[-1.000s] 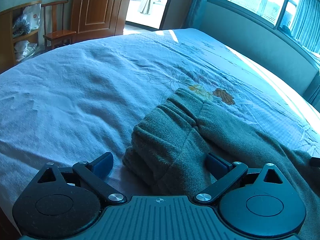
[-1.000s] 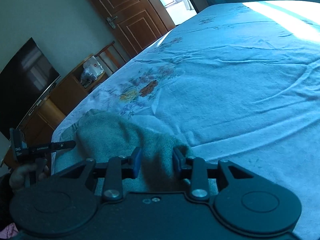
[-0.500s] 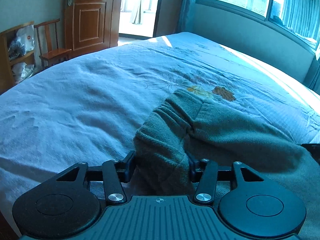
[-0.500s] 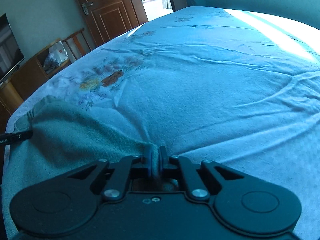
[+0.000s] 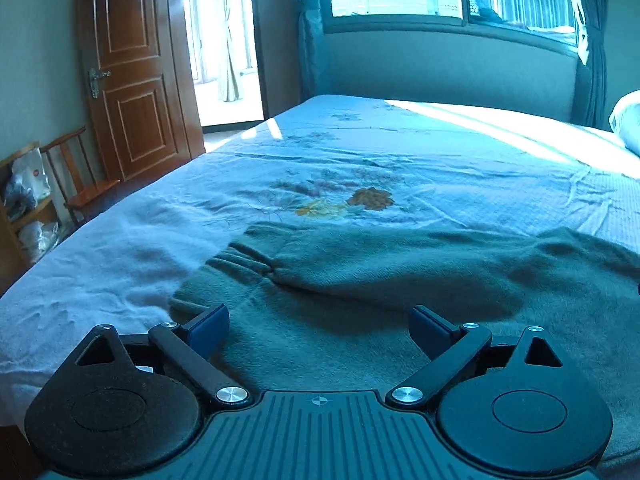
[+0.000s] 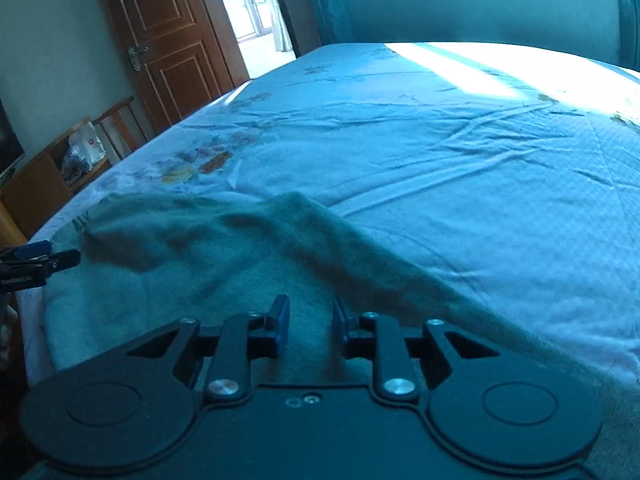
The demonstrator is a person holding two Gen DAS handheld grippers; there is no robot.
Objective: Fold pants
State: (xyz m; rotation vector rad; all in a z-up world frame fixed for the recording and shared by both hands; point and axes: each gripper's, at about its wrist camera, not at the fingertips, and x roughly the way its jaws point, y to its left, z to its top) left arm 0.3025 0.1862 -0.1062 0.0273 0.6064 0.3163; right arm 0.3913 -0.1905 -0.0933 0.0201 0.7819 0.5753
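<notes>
Green fleece pants (image 5: 360, 280) are laid folded on the bed (image 5: 440, 168) — left gripper (image 5: 318, 326) spread wide, right gripper (image 6: 306, 320) parted, nothing pinched — cloth apparently released to settle.

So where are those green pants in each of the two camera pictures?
Left wrist view: the pants lie across the lower middle and right, just beyond the open jaws, ribbed waistband at left.
Right wrist view: the pants fill the lower left, running under the jaws toward lower right.
Shared landmark: the orange flower print on the bedsheet, just beyond the pants.
</notes>
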